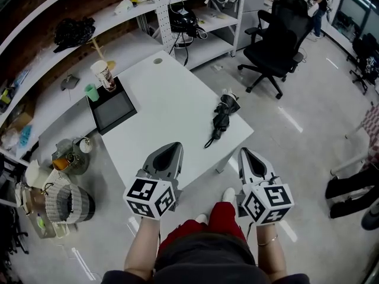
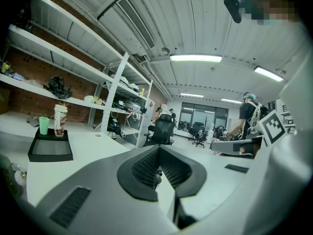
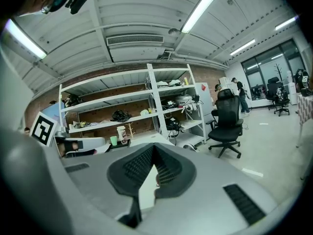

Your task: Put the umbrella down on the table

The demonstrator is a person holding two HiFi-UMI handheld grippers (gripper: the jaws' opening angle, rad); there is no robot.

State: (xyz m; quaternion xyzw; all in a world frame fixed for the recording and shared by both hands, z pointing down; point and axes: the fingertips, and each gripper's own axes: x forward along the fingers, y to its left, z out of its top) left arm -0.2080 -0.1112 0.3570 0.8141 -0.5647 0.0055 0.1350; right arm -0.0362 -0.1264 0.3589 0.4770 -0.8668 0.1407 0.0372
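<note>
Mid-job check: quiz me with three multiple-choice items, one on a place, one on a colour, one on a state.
1. Where does the black folded umbrella lie? A on the white table; B on the floor; C on the black office chair.
2. What colour is the small cup by the black tray? A red; B green; C blue.
3. How are the left gripper's jaws? A open; B shut on the umbrella; C shut, empty.
Answers: A, it rests near the table's right edge; B, it shows green; C, tips meet, nothing between.
</note>
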